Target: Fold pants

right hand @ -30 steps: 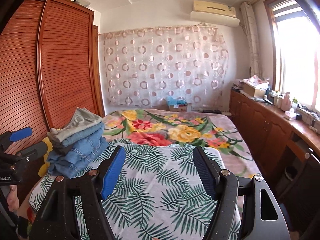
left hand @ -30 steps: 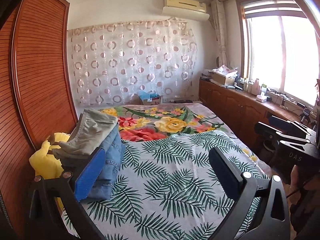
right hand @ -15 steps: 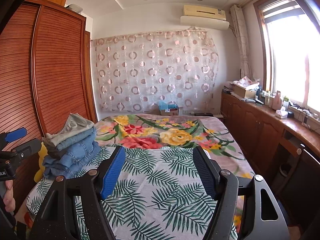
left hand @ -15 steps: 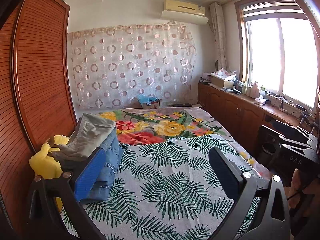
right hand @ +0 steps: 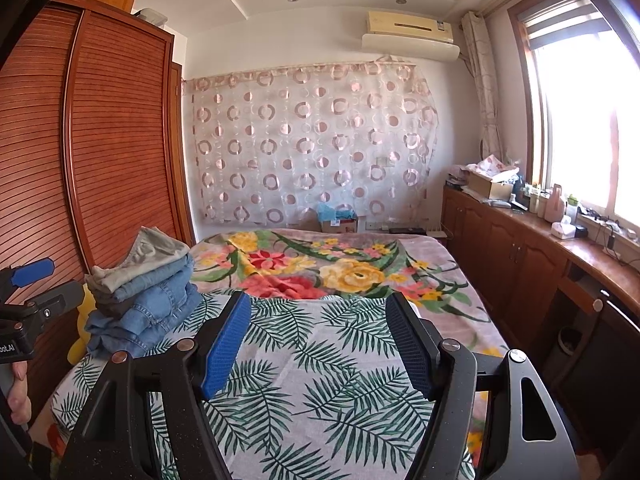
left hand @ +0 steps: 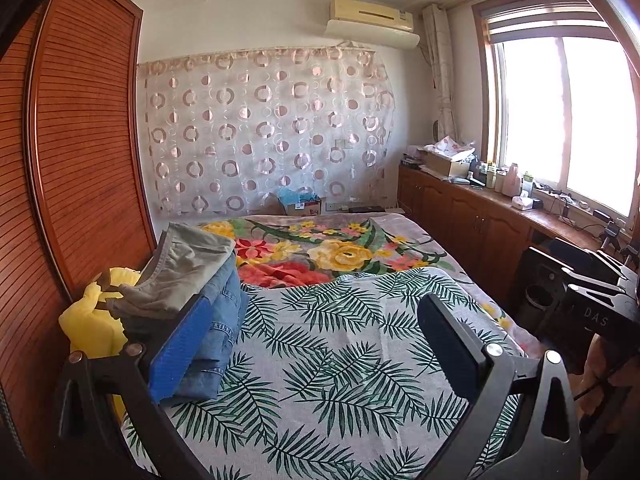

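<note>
A stack of folded pants [left hand: 208, 292] [right hand: 148, 280] rests at the left edge of the bed, grey-green pairs on top and blue jeans below. My left gripper [left hand: 316, 312] hovers open over the palm-leaf sheet [left hand: 340, 352], its blue pad just in front of the stack, nothing between the fingers. My right gripper [right hand: 318, 312] is also open and empty above the same sheet [right hand: 304, 360]. The other gripper shows at the left edge of the right wrist view, held by a hand [right hand: 18, 396].
A wooden slatted wardrobe [left hand: 80, 160] runs along the left of the bed. A yellow cloth [left hand: 92, 328] lies beside the stack. A floral blanket [right hand: 320, 264] covers the far half of the bed. Wooden cabinets [right hand: 520, 256] with clutter line the right wall under the window.
Both views have tilted up slightly, so the ceiling shows more. The stack of pants and both grippers' open jaws are unchanged.
</note>
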Available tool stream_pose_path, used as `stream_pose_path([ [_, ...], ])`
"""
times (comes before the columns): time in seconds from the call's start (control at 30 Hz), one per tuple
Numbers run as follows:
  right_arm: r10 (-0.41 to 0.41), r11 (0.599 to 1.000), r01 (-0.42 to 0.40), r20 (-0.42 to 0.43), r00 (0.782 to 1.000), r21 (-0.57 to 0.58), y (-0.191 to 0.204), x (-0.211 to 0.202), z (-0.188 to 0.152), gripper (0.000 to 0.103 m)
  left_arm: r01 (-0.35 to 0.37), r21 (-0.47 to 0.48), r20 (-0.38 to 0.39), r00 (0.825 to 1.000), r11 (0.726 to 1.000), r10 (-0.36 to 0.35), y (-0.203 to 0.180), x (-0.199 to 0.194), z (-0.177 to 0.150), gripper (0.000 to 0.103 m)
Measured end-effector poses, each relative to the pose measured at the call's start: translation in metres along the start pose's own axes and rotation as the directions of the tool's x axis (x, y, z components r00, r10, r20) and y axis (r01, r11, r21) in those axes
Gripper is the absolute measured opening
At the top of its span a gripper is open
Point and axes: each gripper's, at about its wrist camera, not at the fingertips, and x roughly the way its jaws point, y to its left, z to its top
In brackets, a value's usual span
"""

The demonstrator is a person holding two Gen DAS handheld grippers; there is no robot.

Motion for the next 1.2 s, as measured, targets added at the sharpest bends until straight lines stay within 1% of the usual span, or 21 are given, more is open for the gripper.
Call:
stream_pose_path([
  [0.57,0.007,1.0,-0.007,0.0,1.0,-0.001,-0.005,-0.002,-0.002,0.072,-0.007,0.0,0.002,1.0,1.0,0.007,0.002,0.0,-0.003,0.103],
  [1.2,0.016,1.0,-0.016,-0.001,1.0,-0.005,-0.005,-0.001,-0.004,0.072,-0.05,-0.013,-0.005,0.999,0.999,0.05,0.012,0.002,-0.007,0.103],
])
